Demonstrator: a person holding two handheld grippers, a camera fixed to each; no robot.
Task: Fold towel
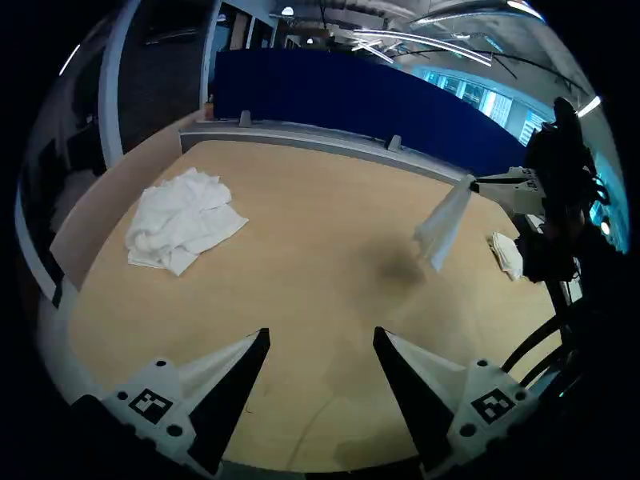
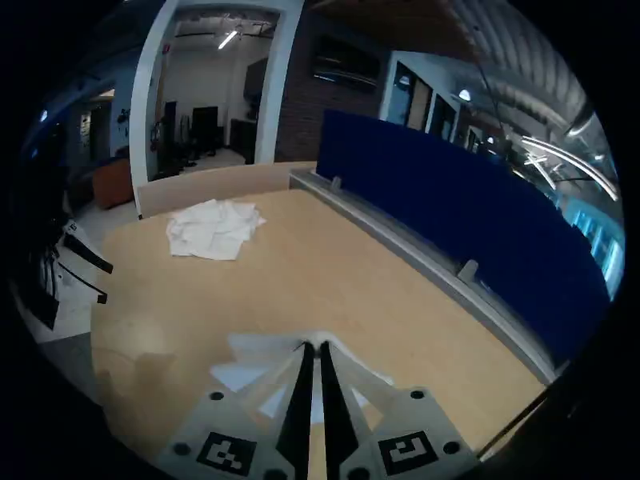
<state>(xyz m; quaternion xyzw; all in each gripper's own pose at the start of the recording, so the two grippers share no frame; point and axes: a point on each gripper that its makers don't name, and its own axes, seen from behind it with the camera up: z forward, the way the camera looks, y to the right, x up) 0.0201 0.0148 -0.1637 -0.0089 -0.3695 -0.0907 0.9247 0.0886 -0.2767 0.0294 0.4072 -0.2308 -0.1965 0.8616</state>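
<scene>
Nearest in the right gripper view, the right gripper (image 2: 314, 346) has its fingers pressed together, with white cloth pinched between them and spreading out below the tips. This cloth is the towel (image 1: 440, 228). In the left gripper view it hangs from those fingers as a narrow, limp drape, lifted clear of the table (image 1: 320, 208), with its shadow on the wood beneath.

The left gripper (image 1: 320, 336) sits low over the near edge of the table, fingers spread wide and holding nothing, well apart from the towel.

Beyond the hanging towel, near the table's right edge, lies a small folded towel (image 1: 506, 254). Far to the left is a loose pile (image 1: 180, 220) of white towels, crumpled. A blue screen (image 1: 360, 104) runs along the back of the table.

The step in hand looks like the start of a fold: one towel has been picked up and is held by one point, not yet spread. The next move probably calls for laying it flat on the bare wood, or for the left gripper to reach across and take a second corner so the cloth can be stretched between both before folding.
</scene>
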